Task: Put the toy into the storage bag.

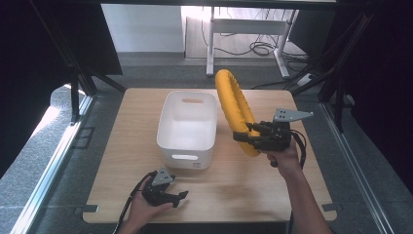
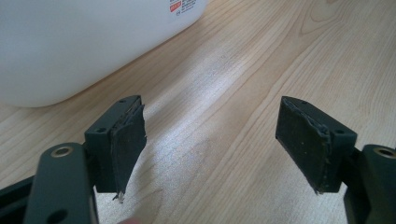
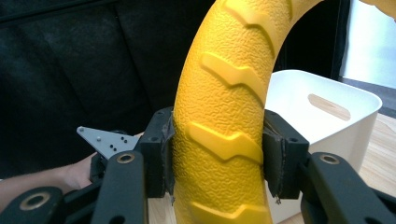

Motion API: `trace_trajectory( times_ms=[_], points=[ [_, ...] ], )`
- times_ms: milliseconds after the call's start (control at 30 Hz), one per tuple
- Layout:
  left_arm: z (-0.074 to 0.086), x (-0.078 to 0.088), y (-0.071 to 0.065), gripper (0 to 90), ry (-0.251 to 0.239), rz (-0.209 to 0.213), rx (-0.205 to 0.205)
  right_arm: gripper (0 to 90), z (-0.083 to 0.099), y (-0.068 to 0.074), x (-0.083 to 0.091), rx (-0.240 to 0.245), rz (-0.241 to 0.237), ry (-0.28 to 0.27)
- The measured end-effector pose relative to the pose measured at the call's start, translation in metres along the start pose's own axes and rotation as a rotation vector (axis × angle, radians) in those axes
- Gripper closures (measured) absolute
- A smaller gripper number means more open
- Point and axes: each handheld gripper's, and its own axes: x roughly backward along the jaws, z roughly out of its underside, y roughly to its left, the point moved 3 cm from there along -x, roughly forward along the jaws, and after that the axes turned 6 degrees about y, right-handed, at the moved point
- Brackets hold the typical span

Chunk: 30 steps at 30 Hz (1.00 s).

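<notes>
A yellow ring-shaped tyre (image 1: pixel 235 108) with raised tread stands upright in the air above the table, to the right of a white plastic bin (image 1: pixel 188 127). My right gripper (image 1: pixel 246 132) is shut on the tyre's lower arc. In the right gripper view both pads press the tyre (image 3: pixel 223 116) from either side, with the bin (image 3: pixel 322 105) behind it. My left gripper (image 1: pixel 182 197) rests low near the table's front edge, in front of the bin, open. In the left gripper view its jaws stand wide apart over bare wood, and the left gripper (image 2: pixel 210 144) holds nothing.
The wooden table (image 1: pixel 234 195) has bare wood at the front and right. The bin's wall (image 2: pixel 70 42) lies close ahead of the left gripper. Black frame posts and dark curtains flank the table; a white desk with cables stands beyond the far edge.
</notes>
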Motion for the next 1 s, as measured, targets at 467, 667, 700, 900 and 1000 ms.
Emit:
trace_trajectory(
  times_ms=[467, 667, 700, 900, 1000],
  points=[
    [0.000, 0.000, 0.000, 24.3, -0.002, 0.003, -0.001, 51.6, -0.018, 0.009, -0.002, 0.021, -0.009, -0.030],
    [0.000, 0.000, 0.000, 24.3, 0.000, 0.004, -0.002, 51.6, -0.024, 0.011, -0.004, 0.024, -0.017, -0.036],
    [0.000, 0.000, 0.000, 24.3, 0.001, 0.004, -0.002, 51.6, -0.025, 0.011, -0.005, 0.023, -0.016, -0.037],
    [0.000, 0.000, 0.000, 24.3, 0.001, 0.004, -0.002, 51.6, -0.030, 0.012, -0.008, 0.023, -0.020, -0.039],
    [0.000, 0.000, 0.000, 24.3, 0.000, 0.004, -0.002, 51.6, -0.033, 0.013, -0.010, 0.025, -0.018, -0.039]
  ],
)
